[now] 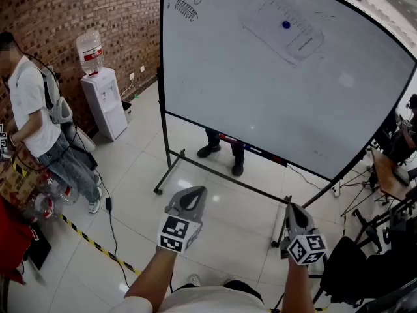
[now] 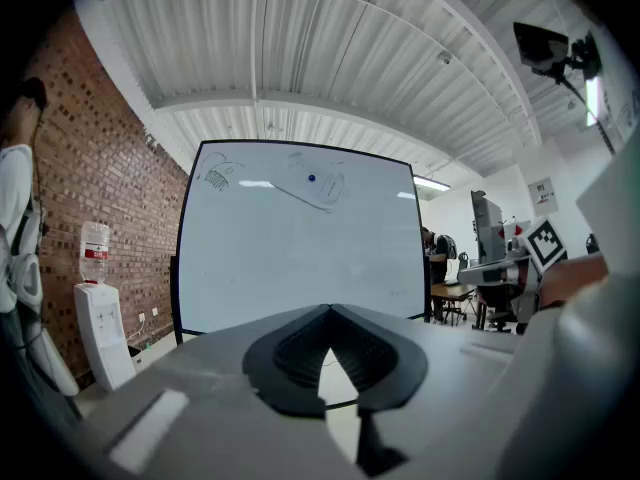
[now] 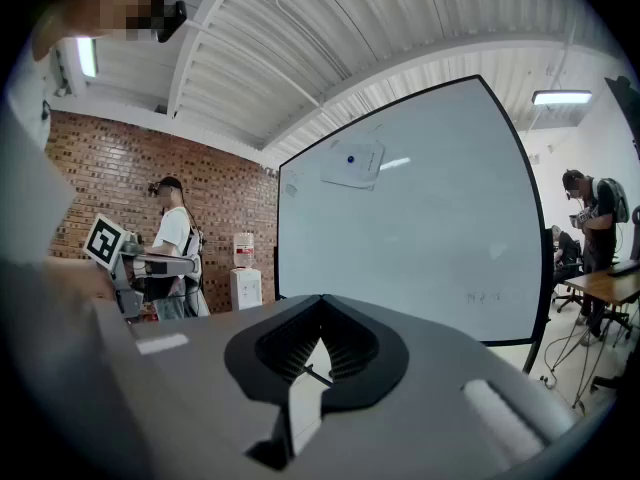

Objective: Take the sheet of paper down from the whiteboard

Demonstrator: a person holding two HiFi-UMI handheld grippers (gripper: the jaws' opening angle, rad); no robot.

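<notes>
I'm holding my left gripper (image 1: 194,195) and right gripper (image 1: 292,208) clenched empty, well short of the whiteboard (image 1: 247,103), with the sheet of paper (image 1: 281,28) sitting high above my jaws under a blue magnet (image 1: 285,25), so I'm reckoning on stepping in, opening and pinching a free corner.

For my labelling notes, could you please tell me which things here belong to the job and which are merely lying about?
Job: sheet of paper, blue magnet, whiteboard, left gripper, right gripper.
Just about: water dispenser, standing person, brick wall.
</notes>
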